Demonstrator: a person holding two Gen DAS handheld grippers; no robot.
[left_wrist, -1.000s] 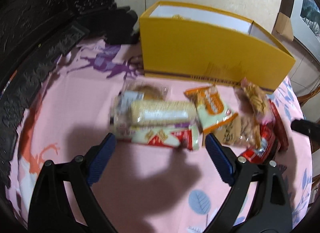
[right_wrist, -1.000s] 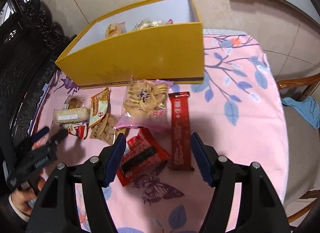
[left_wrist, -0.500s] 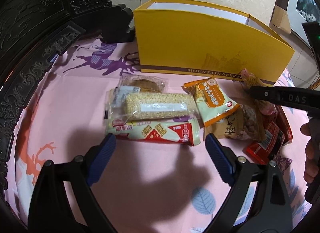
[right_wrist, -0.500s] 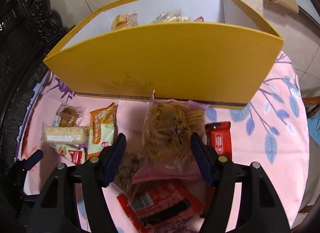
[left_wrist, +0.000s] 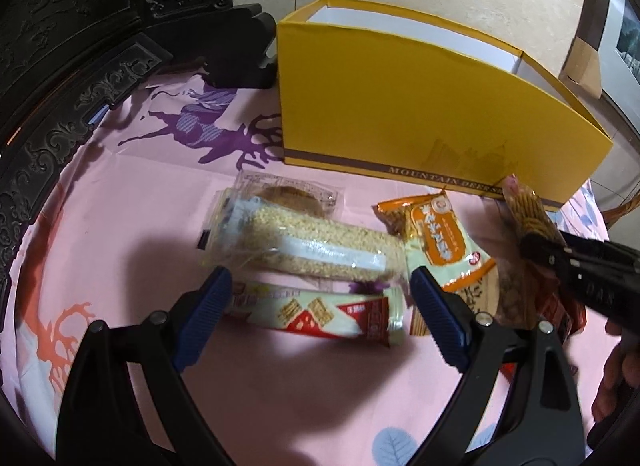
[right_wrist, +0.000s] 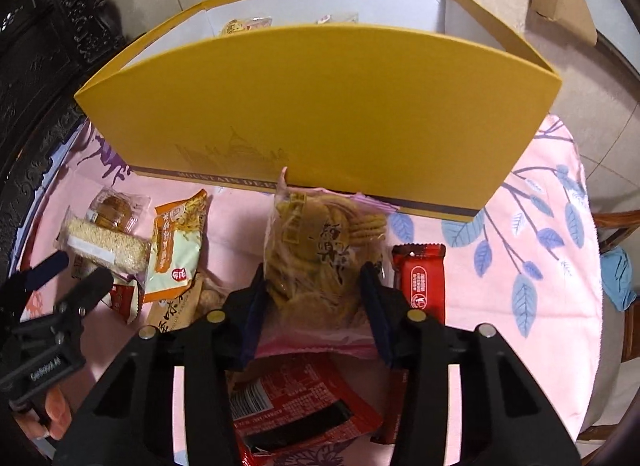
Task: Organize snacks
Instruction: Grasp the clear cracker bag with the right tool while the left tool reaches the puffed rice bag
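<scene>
**Right jaws clamped on cookie bag; left jaws spread**

My right gripper [right_wrist: 316, 290] grips the clear bag of round cookies [right_wrist: 320, 254], lifted just in front of the yellow box [right_wrist: 320, 105]. My left gripper [left_wrist: 320, 306] hovers with jaws wide over the cracker pack [left_wrist: 316, 312], left of the box's centre. Beside it lie the rice bar [left_wrist: 308, 242] and orange packet [left_wrist: 436, 242]. All rest on the pink tablecloth [left_wrist: 120, 246].

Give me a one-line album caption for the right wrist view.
Right gripper closes around a clear bag of round crackers, in front of the yellow box on the pink tablecloth.
</scene>
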